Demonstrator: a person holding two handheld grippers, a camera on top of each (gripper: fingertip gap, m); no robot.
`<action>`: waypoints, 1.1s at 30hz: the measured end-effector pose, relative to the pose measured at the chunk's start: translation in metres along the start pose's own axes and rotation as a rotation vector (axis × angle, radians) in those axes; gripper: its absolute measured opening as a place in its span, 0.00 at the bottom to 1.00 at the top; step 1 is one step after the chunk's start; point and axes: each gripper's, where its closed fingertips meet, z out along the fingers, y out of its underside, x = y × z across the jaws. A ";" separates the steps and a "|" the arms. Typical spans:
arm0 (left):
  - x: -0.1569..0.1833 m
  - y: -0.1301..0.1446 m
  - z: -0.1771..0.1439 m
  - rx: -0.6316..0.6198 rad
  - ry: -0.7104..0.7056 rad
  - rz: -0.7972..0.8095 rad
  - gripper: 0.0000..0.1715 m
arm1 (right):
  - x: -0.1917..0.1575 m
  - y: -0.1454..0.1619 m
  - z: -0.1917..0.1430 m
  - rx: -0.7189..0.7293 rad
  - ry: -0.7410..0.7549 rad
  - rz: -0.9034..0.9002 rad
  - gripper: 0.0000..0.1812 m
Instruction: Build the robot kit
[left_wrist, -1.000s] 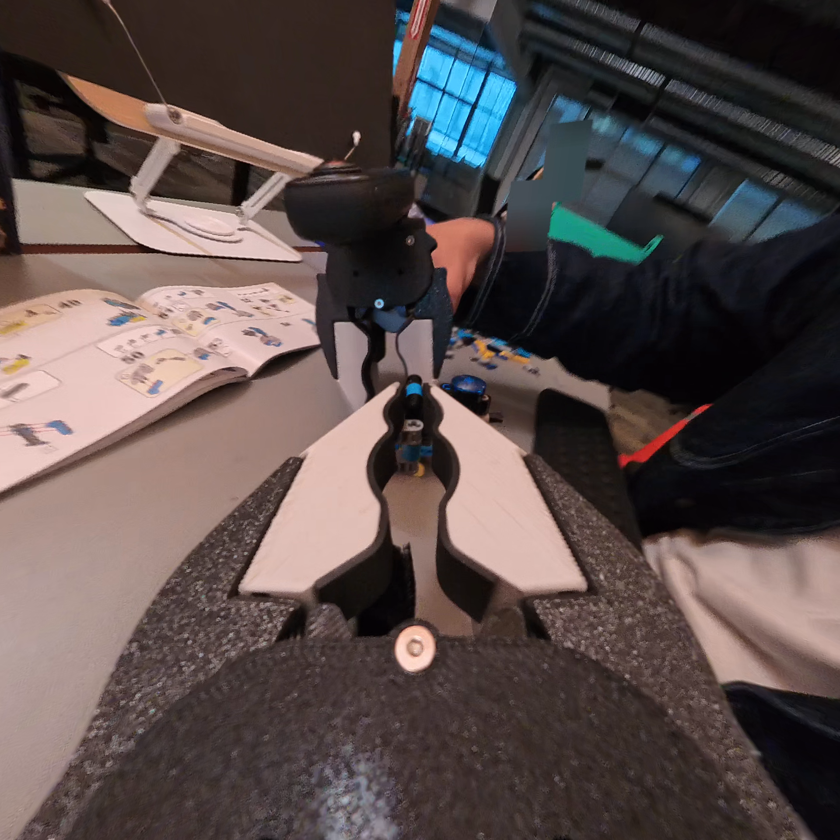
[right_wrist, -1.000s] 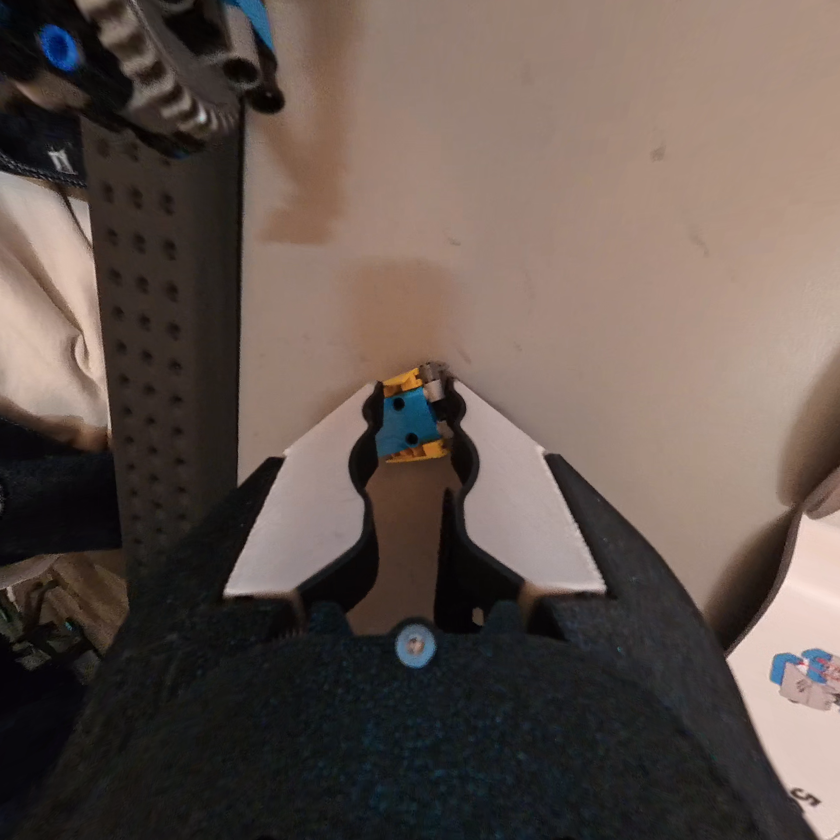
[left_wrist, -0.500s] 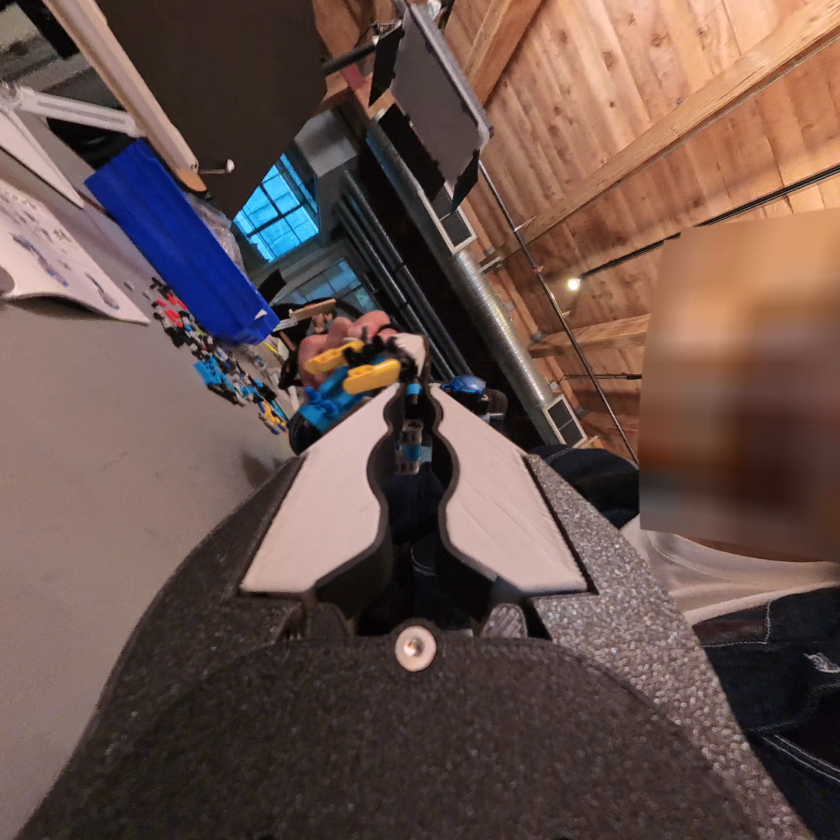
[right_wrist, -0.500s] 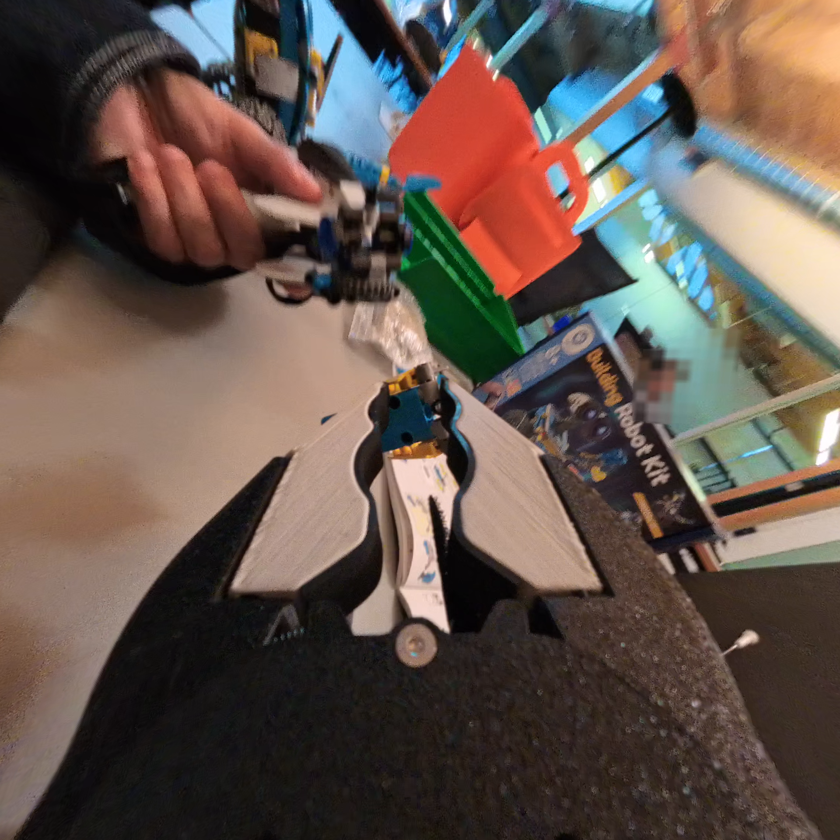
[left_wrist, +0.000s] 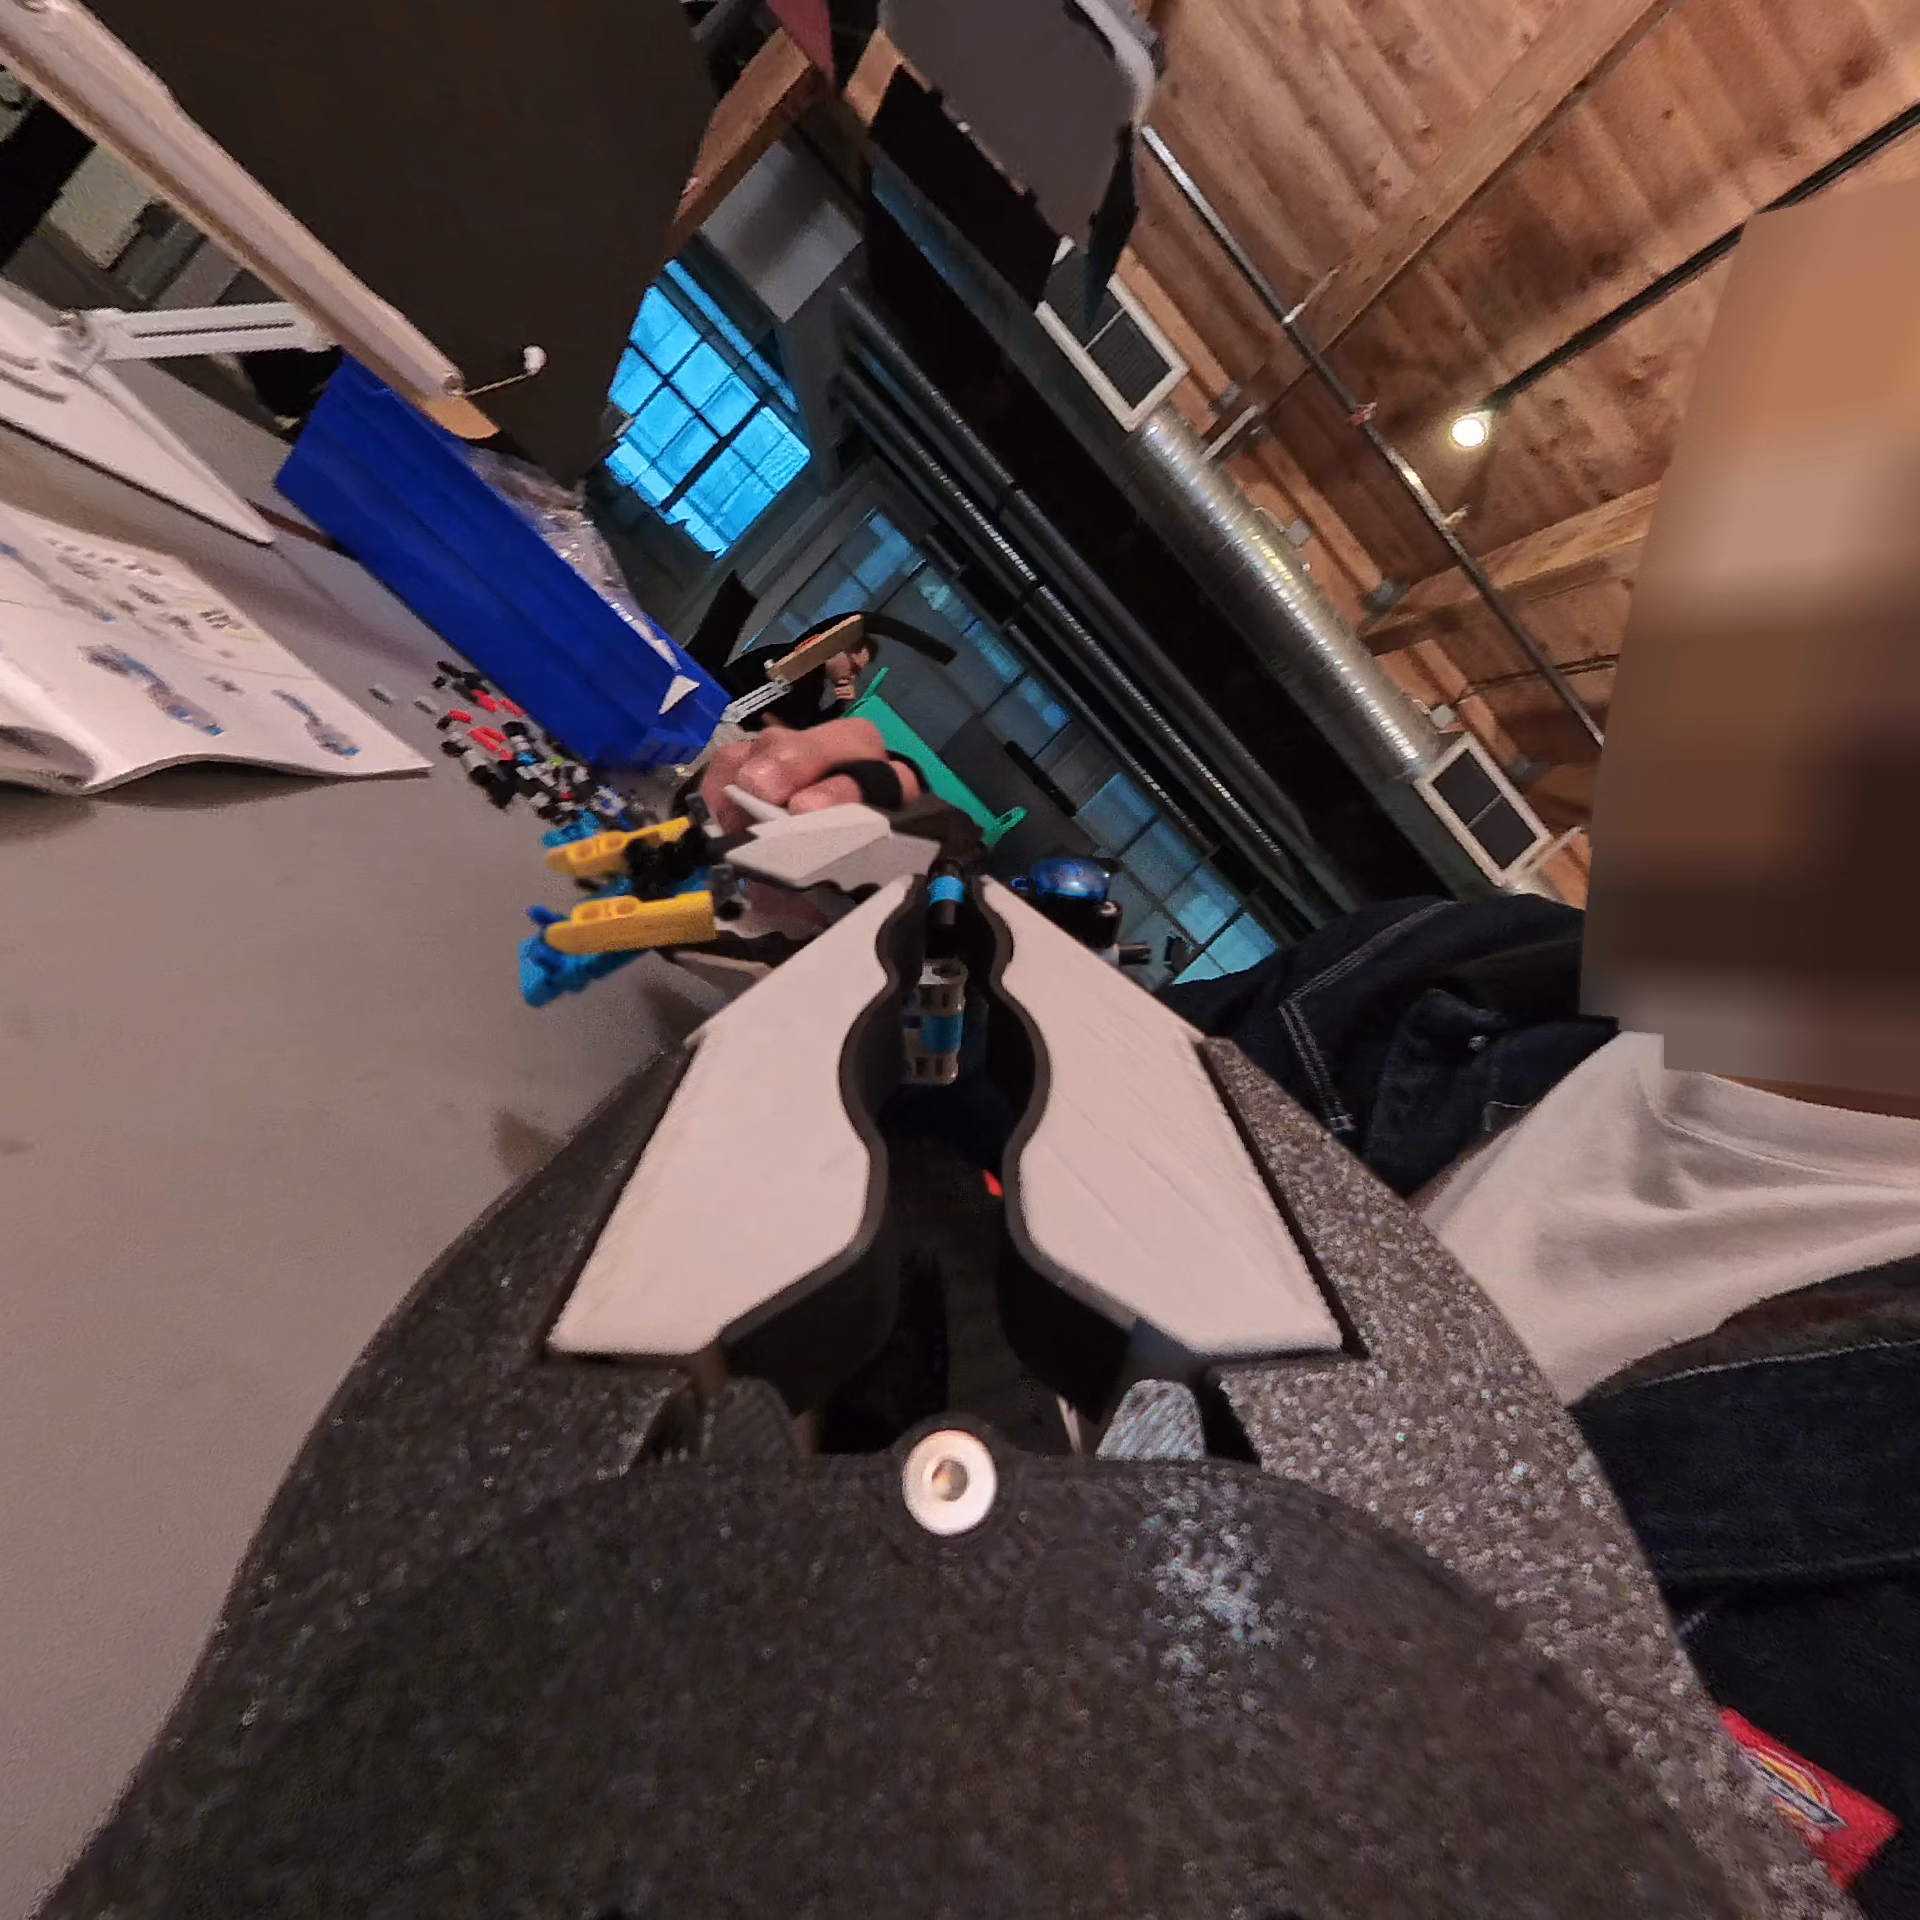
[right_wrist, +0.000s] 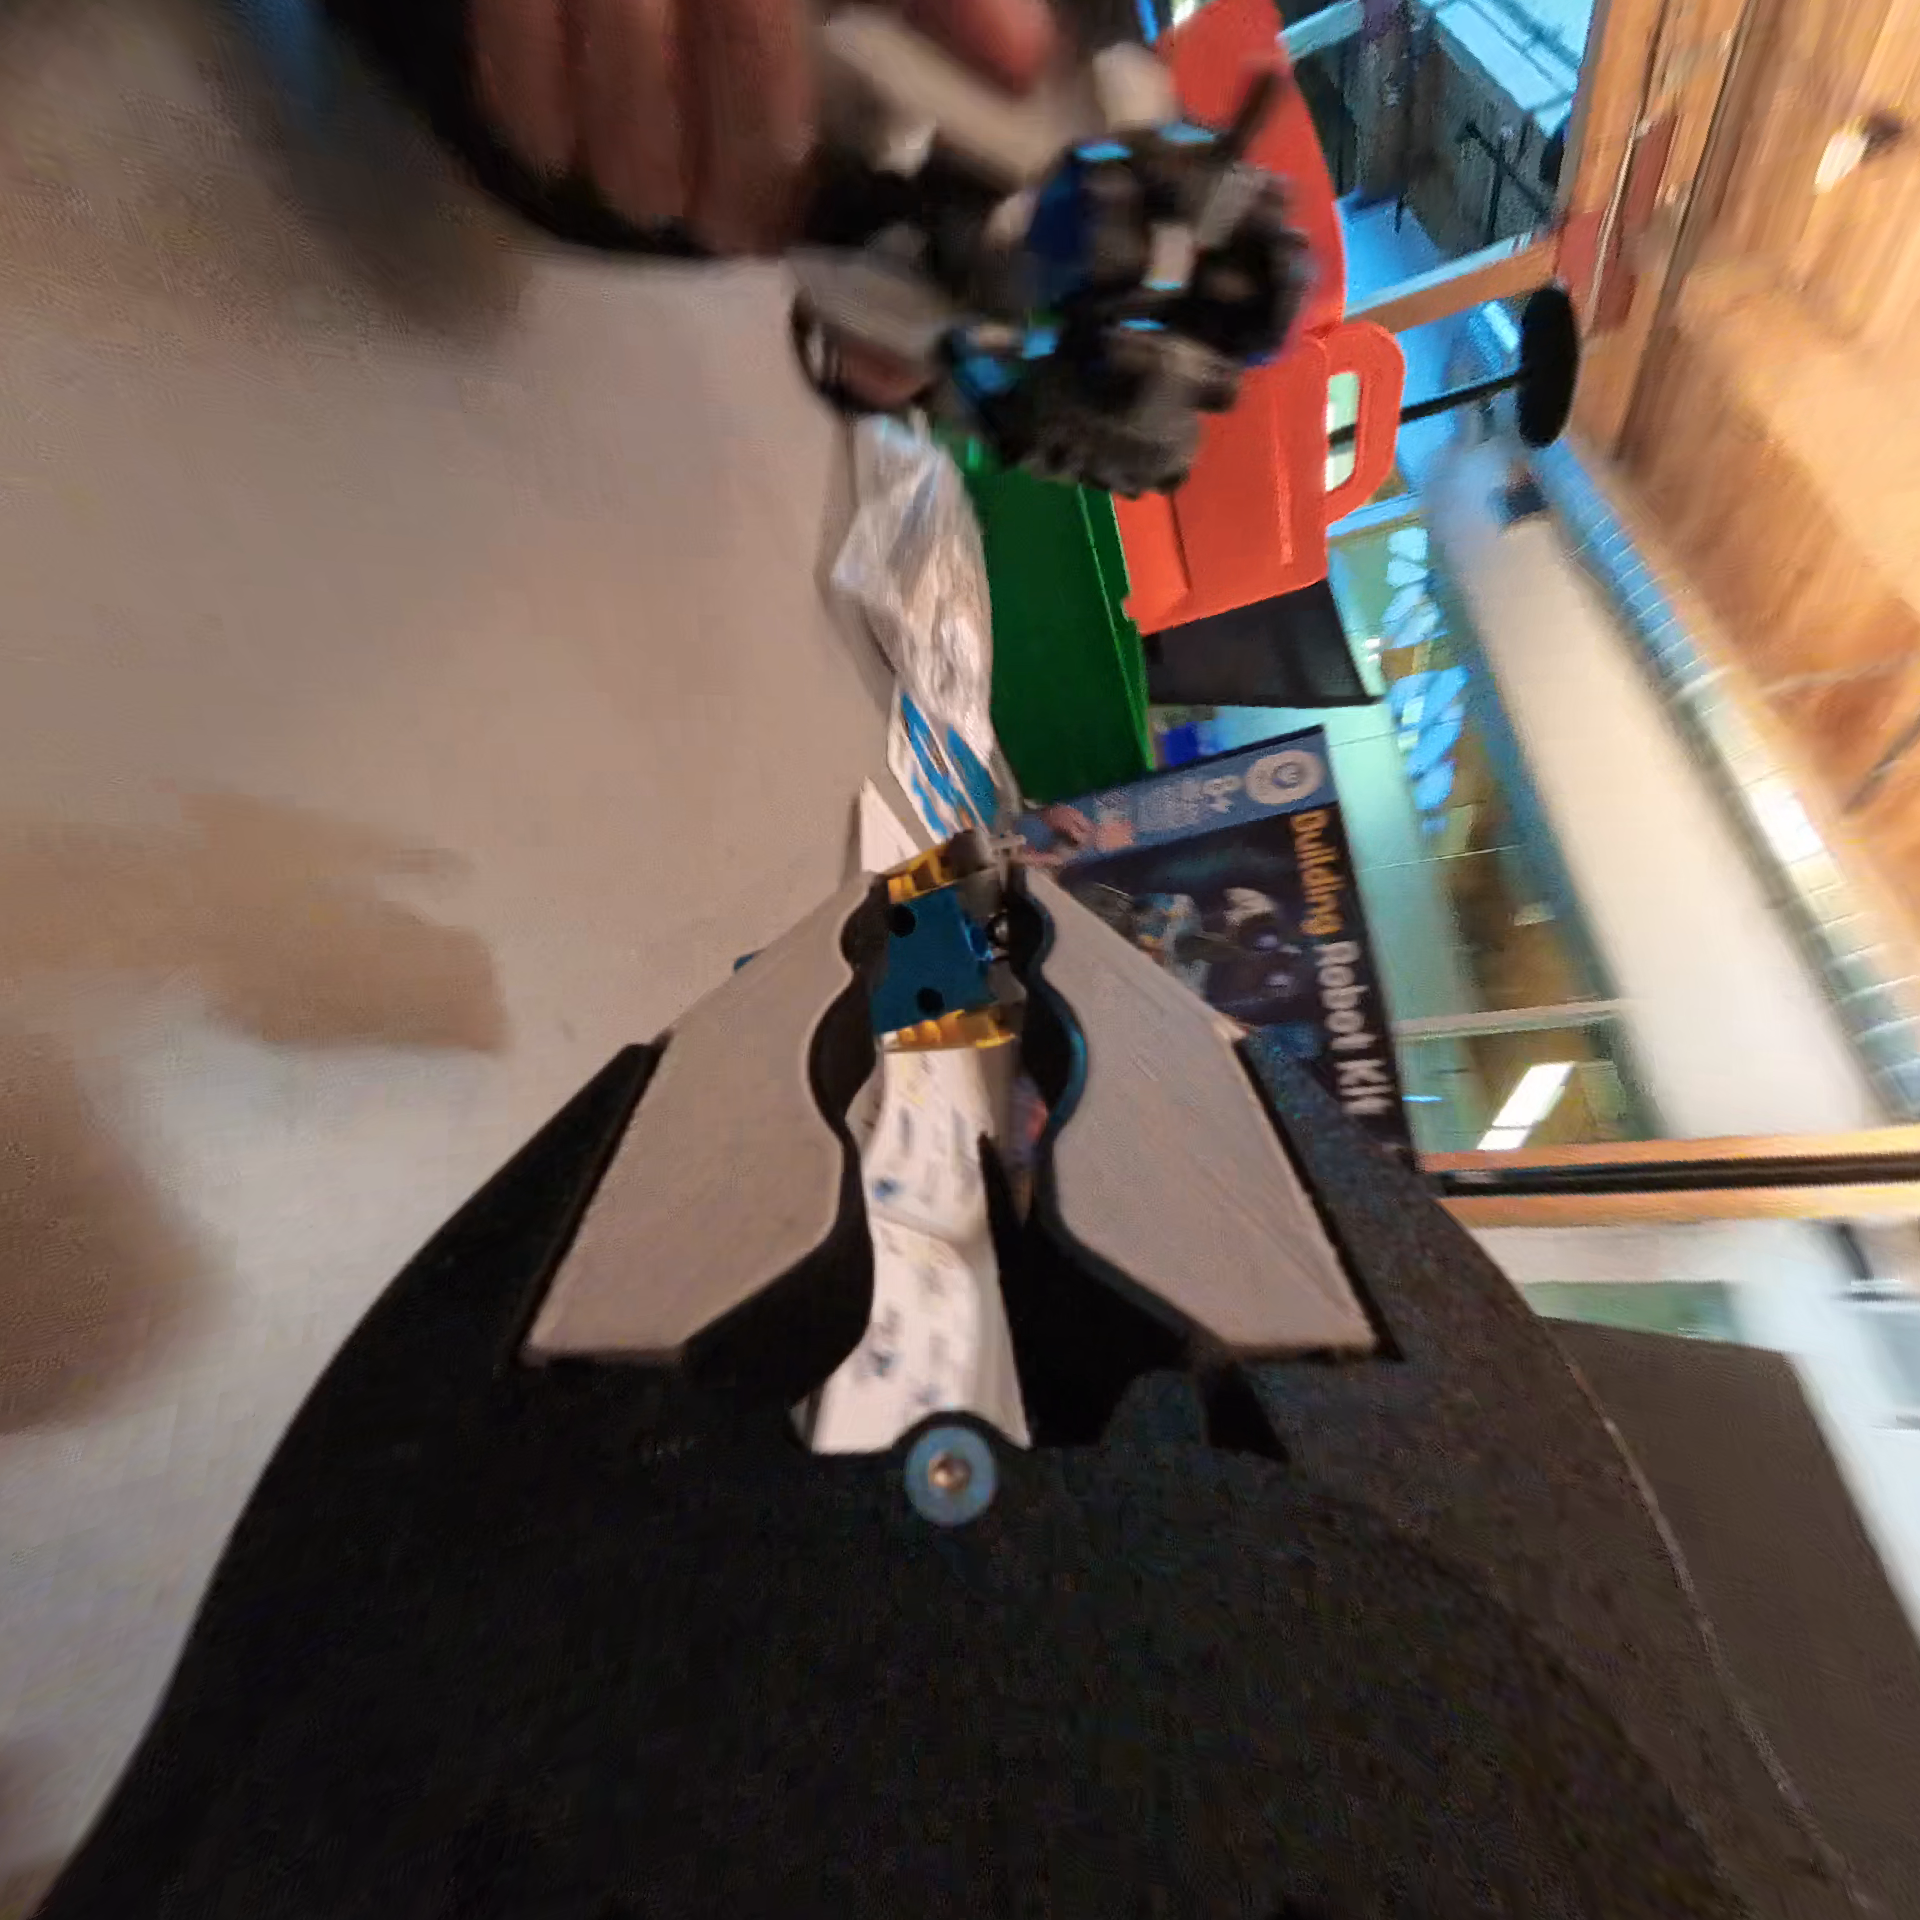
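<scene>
since a second ago both my grippers swung up off the table (left_wrist: 208, 1091) and rolled sideways; views now tilt toward the ceiling. left gripper (left_wrist: 943, 902) jaws narrow, clamped on a grey-and-blue pin assembly (left_wrist: 935, 1013). right gripper (right_wrist: 951, 883) jaws narrow, clamped on a blue-and-yellow block piece (right_wrist: 935, 977). both pieces are airborne, near each other, not joined. can't judge progress: loose parts (left_wrist: 509, 743) on the table. instruction booklet (left_wrist: 156, 675) and a dark kit box (right_wrist: 1226, 914) carry print, not quoting it.
</scene>
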 end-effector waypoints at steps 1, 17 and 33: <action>-0.005 0.001 -0.001 -0.007 -0.027 -0.007 0.04 | -0.006 0.007 0.002 -0.047 0.012 -0.093 0.12; -0.042 0.018 -0.004 -0.097 -0.244 0.008 0.04 | -0.080 0.006 -0.029 -0.172 -0.248 0.262 0.19; -0.090 0.065 0.042 -0.549 -0.563 0.169 0.04 | -0.080 0.034 -0.053 -0.107 -0.451 0.666 0.24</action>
